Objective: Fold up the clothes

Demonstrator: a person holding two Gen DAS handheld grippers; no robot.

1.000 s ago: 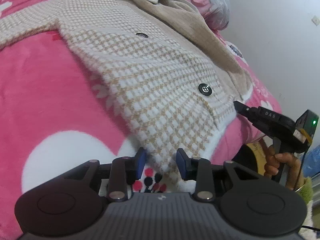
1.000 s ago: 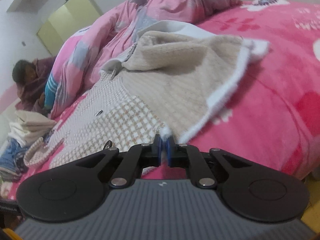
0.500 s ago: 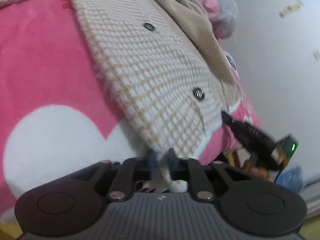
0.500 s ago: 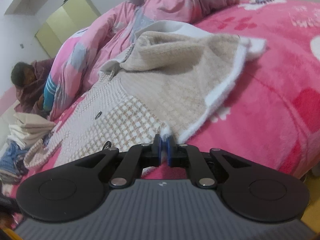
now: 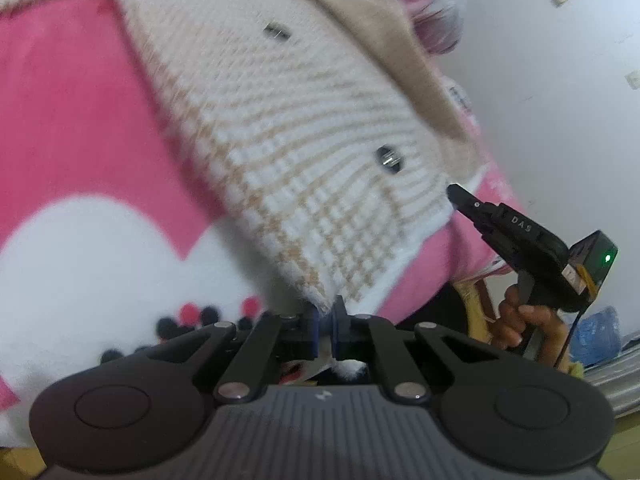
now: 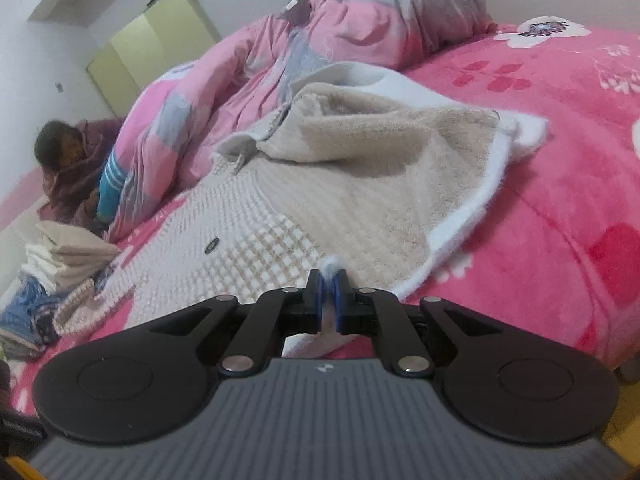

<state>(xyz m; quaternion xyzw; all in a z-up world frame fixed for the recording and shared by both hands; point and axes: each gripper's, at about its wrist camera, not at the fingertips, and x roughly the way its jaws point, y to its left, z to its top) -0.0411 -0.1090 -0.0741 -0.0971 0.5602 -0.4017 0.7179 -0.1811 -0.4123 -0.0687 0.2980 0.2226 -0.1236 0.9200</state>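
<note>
Two grippers have hold of the beige-and-white checked cardigan, which lies spread on the pink blanket: the left gripper is clamped tight on the hem's near corner, and the right gripper pinches a fluffy white edge with its blue pads nearly touching. The left wrist view is blurred, so the dark buttons smear and the far collar is cut off. In the right wrist view one front panel lies folded back, hiding what is beneath.
</note>
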